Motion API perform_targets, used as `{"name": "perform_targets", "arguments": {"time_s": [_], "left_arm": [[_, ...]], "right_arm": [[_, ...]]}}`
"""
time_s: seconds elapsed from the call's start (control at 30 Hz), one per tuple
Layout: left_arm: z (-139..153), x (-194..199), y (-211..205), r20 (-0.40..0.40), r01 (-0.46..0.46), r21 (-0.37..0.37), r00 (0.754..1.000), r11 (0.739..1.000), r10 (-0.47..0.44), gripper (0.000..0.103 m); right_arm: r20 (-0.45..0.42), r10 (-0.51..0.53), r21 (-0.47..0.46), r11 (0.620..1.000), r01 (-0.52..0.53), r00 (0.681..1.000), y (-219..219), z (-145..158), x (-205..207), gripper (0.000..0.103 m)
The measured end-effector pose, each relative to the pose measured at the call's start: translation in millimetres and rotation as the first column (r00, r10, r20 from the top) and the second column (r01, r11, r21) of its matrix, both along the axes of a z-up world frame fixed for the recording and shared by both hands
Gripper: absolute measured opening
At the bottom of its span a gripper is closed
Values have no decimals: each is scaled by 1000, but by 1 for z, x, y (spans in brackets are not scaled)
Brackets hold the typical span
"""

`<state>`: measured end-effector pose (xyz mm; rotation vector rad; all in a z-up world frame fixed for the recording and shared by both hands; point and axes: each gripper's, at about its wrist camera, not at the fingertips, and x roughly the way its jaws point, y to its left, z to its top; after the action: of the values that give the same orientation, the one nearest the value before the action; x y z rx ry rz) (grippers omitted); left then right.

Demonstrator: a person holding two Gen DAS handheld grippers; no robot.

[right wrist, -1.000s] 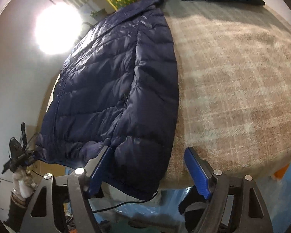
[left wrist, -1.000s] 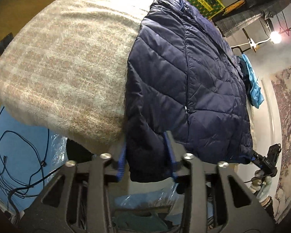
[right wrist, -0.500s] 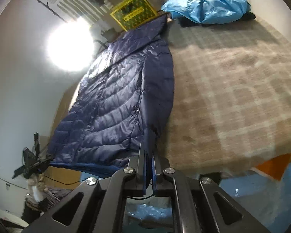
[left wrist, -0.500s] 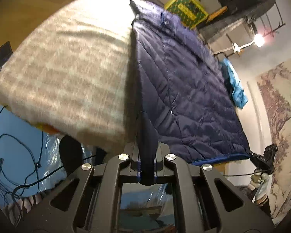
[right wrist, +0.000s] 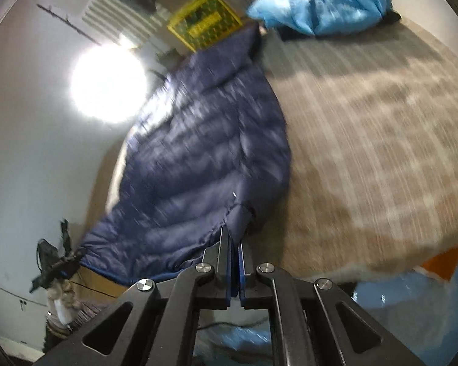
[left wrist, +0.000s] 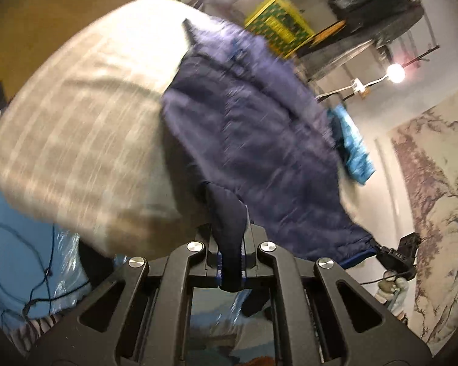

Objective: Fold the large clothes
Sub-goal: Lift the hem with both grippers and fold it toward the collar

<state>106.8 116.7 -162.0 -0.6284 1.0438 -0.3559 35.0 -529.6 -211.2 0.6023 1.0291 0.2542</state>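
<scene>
At bed (left wrist: 76,128) edge | left gripper (left wrist: 230,259), right gripper (right wrist: 235,262) clamped on jacket (left wrist: 259,152) hem | risk: slick hem slips free when lifted.

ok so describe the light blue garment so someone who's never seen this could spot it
Start at the plaid blanket covering the bed. At its far edge, past the navy puffer jacket, lies the light blue garment, crumpled in a heap on something dark. It is the only bright sky-blue, shiny piece there.

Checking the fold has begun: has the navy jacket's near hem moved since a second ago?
Yes: the navy jacket hem, pinched, has lifted off the plaid blanket edge.
</scene>
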Motion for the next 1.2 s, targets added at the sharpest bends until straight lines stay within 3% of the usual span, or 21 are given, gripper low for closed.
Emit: {"name": "perform_targets", "arguments": {"time_s": [0.1, 0.27, 0.47, 0.73, 1.2], "left_arm": [[25, 28, -2, 53, -4, -26, 999, 1000, 5, 5], [54, 73, -12, 134, -13, 0, 991, 1000, 13, 5], [68, 139, -18, 182, -43, 15, 982, 999, 40, 5], [67, 229, -27, 217, -81, 59, 974, 995, 66, 5], [41, 386, -55, 262, -149, 152, 959, 977, 106, 5]], "right_arm": [[53, -11, 18, 1000, 10, 999, 0, 21, 13, 0], [140, -43, 24, 999, 40, 989, -1, 50, 48, 0], [197, -61, -13, 998, 64, 979, -4, 73, 103, 0], [246, -72, -67, 994, 91, 967, 7, 93, 199, 0], [255, -146, -158, 969, 190, 956, 11, 79, 371, 0]]}}
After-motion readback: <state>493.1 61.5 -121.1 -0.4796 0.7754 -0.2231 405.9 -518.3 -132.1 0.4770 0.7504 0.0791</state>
